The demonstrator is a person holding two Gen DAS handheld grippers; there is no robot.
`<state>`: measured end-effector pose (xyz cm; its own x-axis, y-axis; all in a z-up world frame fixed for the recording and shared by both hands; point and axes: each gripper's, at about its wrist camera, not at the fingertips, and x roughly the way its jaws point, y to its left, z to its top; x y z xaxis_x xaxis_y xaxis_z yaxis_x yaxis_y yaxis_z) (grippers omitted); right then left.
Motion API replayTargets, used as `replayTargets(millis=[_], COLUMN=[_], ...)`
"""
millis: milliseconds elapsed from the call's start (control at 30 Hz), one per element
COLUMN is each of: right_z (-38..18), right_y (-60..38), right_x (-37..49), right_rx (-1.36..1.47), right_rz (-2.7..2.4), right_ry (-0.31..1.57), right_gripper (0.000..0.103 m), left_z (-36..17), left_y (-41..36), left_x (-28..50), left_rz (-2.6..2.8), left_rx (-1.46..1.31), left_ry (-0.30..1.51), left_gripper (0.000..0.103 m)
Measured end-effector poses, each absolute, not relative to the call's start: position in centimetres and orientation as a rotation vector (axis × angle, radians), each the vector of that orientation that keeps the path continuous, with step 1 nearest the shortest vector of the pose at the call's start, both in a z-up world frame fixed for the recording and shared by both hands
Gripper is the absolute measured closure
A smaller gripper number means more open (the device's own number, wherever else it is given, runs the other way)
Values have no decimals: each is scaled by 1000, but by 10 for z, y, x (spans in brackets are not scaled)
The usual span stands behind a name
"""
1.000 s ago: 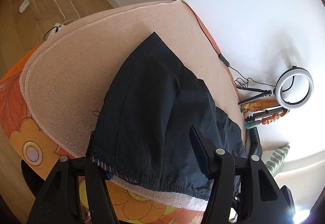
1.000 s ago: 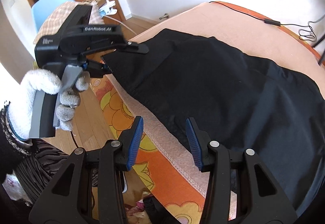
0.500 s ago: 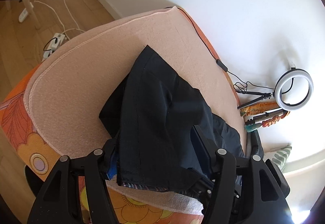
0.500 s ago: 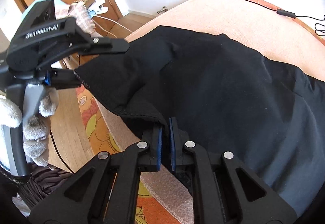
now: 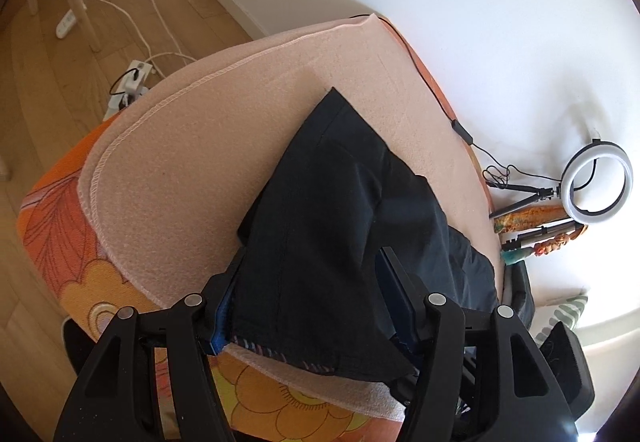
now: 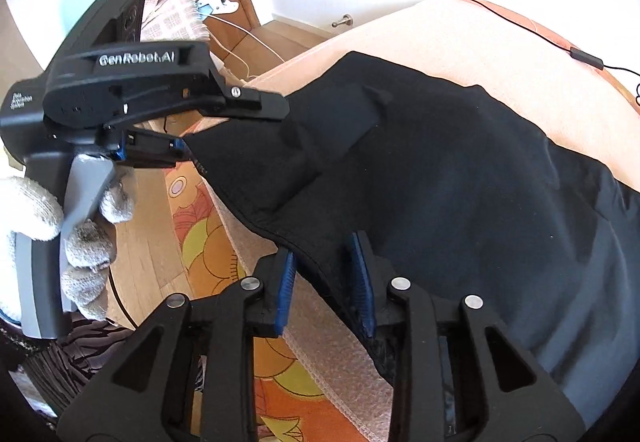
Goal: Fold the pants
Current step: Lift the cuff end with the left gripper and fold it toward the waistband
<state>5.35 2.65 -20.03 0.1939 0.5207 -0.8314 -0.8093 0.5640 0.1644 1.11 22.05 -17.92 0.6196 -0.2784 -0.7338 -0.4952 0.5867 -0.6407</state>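
The right gripper [image 6: 324,282] is sitting low over the near hem of the black pants [image 6: 460,177], and its jaws have just been opening: the blue pads are standing apart with the cloth edge running between them, so it is letting go rather than pinching. Over at the other corner the left gripper [image 6: 240,125] is reaching in from the side, gripped by a gloved hand [image 6: 60,234]; its own camera is showing the fabric draped across its wide-spread fingers [image 5: 224,306], and whether they are actually pressing on it is hard to tell. The pants are lying on the peach blanket [image 5: 192,169] spread over the orange flowered cover [image 5: 52,217], bunched toward the near edge with one corner pointing to the far side. Judging from that, the fold is only getting started: the cloth is looking doubled over itself but lumpy, with flattening and further folds seemingly ahead. A ring light [image 5: 598,181] is leaning by the wall.
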Motion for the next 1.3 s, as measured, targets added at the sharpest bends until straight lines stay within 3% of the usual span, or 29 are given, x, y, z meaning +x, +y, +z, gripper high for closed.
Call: replayTargets(millis=[367, 433, 500, 533, 633, 800, 867, 933, 1000, 1033, 1067, 1100, 1133, 1167, 1300], right_z=[-202, -198, -194, -190, -182, -170, -168, -166, -165, -165, -164, -164, -162, -160, -153], right_y=[22, 13, 0, -8, -28, -42, -41, -42, -42, -42, -42, -43, -46, -48, -63], right_x=[61, 61, 64, 66, 79, 95, 96, 98, 99, 99, 100, 101, 102, 103, 112], right_rx=[-259, -235, -198, -166, -57, 13, 20, 26, 25, 24, 26, 29, 33, 40, 75], right_rz=[961, 973, 973, 973, 968, 936, 934, 933, 928, 926, 926, 923, 918, 911, 882], right_ry=[1052, 1058, 1057, 1061, 1077, 1072, 1068, 1065, 1061, 1059, 1058, 1057, 1053, 1047, 1028], right_gripper=[74, 66, 56, 53, 52, 51, 51, 51, 51, 51, 51, 51, 51, 51, 51], left_z=[-186, -188, -188, -187, -180, -180, -182, -187, -187, -185, -184, -185, -187, -189, -176], left_y=[218, 215, 213, 212, 211, 207, 207, 208, 207, 205, 203, 200, 198, 195, 181], left_x=[10, 14, 15, 15, 16, 21, 24, 30, 33, 36, 38, 41, 44, 47, 50], left_rz=[116, 71, 52, 45, 36, 50, 71, 91, 73, 79, 76, 70, 53, 29, 7], left_rx=[-993, -1003, -1015, -1011, -991, -985, -987, -1013, -1036, -1014, -990, -970, -968, -977, -896], left_ry=[886, 885, 867, 854, 824, 840, 852, 881, 857, 857, 851, 851, 859, 863, 826], left_gripper=[41, 60, 67, 75, 80, 80, 74, 50, 39, 40, 42, 55, 85, 91, 91])
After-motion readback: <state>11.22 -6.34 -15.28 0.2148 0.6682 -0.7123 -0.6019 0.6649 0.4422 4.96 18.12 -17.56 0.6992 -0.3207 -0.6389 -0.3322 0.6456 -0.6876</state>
